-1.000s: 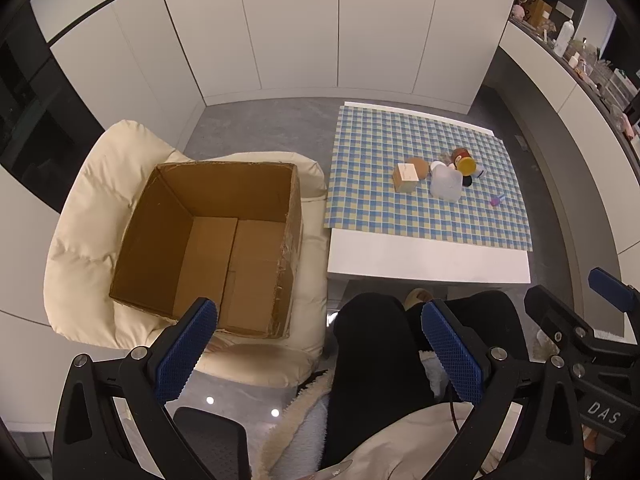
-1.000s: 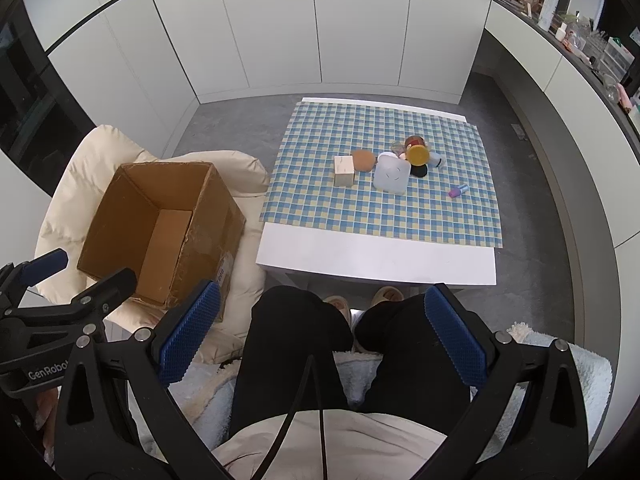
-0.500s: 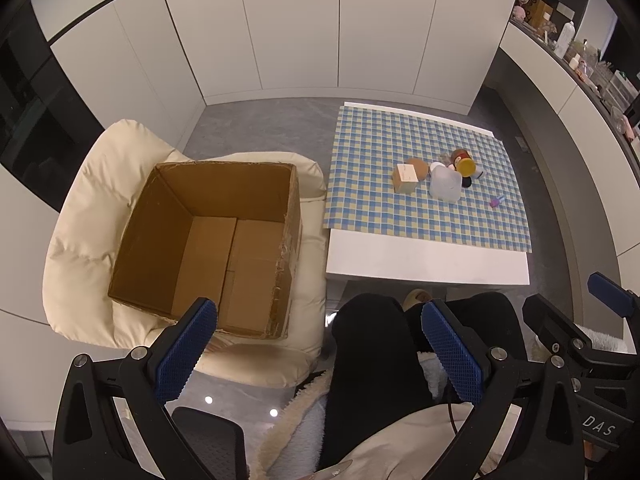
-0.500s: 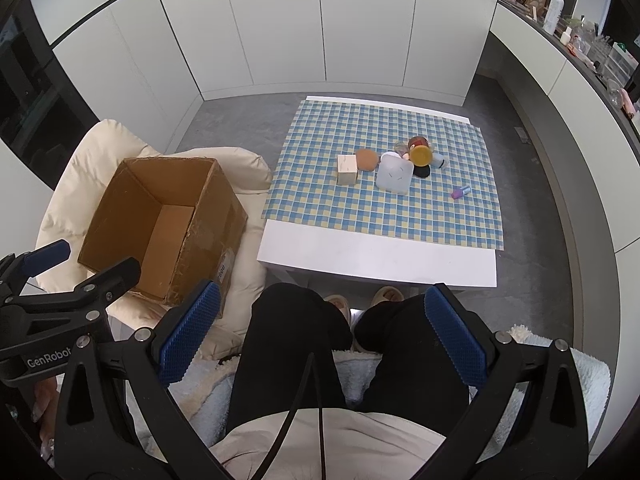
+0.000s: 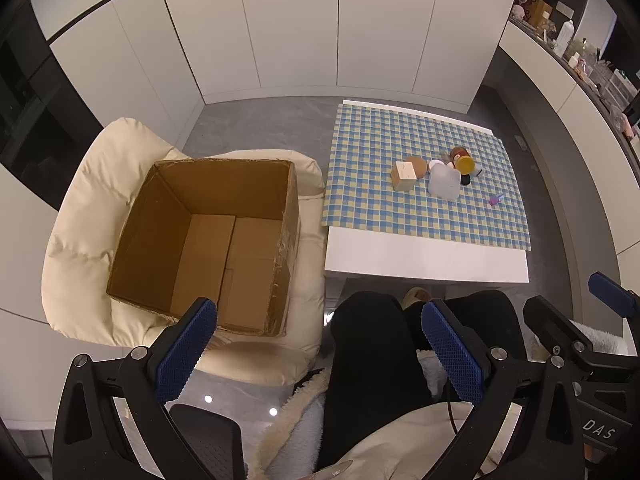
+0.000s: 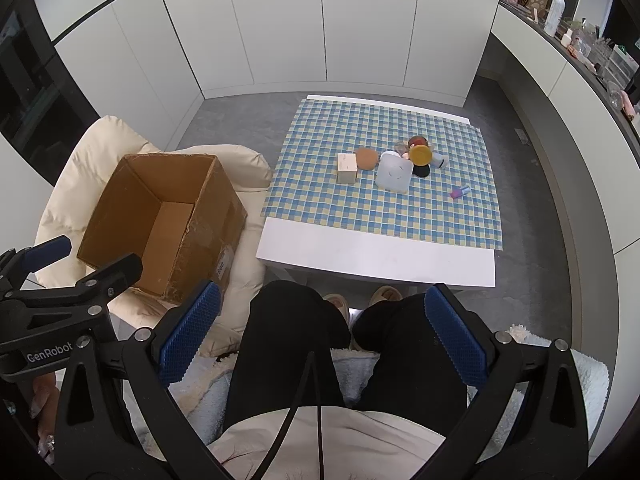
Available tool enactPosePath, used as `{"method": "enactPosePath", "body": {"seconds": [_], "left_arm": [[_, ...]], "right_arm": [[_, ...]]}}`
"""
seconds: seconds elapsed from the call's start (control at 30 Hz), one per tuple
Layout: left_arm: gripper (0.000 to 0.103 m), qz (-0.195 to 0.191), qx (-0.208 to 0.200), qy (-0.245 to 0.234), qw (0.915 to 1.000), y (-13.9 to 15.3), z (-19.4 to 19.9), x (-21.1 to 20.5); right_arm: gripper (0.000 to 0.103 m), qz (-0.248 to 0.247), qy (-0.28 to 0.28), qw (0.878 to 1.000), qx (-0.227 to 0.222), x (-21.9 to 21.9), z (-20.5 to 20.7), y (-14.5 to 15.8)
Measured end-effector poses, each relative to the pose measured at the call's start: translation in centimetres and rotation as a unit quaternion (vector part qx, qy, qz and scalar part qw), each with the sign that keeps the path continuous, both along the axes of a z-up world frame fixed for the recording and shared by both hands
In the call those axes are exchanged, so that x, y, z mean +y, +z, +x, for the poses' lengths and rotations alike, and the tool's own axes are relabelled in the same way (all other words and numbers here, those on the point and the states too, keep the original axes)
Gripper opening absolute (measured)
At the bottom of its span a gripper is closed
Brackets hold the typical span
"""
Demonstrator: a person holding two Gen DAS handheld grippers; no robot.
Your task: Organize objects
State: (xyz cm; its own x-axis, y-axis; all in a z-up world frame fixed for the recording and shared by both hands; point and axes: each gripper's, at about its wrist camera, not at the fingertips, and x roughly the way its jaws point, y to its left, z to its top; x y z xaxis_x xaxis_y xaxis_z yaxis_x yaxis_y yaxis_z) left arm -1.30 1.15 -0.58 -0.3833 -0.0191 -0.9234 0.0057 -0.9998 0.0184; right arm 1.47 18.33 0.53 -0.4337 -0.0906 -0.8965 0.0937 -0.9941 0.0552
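Note:
A cluster of small objects lies on the checked tablecloth: a wooden block, a brown round thing, a translucent white container, a yellow-lidded jar, a black disc, and a small purple bottle. The block and container also show in the left wrist view. An open, empty cardboard box sits on a cream cushioned chair. My left gripper and right gripper are both open, empty, held high over the person's lap, far from the table.
The white table stands on a grey floor. White cabinets line the far wall. A cluttered counter runs along the right. The person's black-clad legs are below both grippers.
Both views have shifted very slightly; the grippers stay open and empty. Nothing on the table or in the box has moved.

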Motion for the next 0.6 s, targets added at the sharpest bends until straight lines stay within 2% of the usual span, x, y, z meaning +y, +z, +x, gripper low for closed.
{"method": "enactPosePath", "body": {"seconds": [0.17, 0.3, 0.4, 0.6], "left_arm": [[0.102, -0.019, 0.008, 0.010, 0.9997, -0.02, 0.23, -0.06], [0.102, -0.012, 0.007, 0.007, 0.9999, -0.05, 0.35, -0.09], [0.102, -0.031, 0.013, 0.011, 0.9994, -0.11, 0.41, 0.10], [0.102, -0.010, 0.002, 0.003, 0.9999, -0.46, 0.57, 0.16]], "right_arm": [[0.103, 0.001, -0.002, 1.000, 0.003, 0.12, 0.03, 0.17], [0.103, 0.001, -0.003, 1.000, 0.002, 0.33, 0.00, 0.15], [0.103, 0.000, -0.002, 1.000, 0.001, 0.38, 0.00, 0.10], [0.103, -0.001, 0.000, 1.000, 0.000, 0.18, 0.06, 0.10]]}}
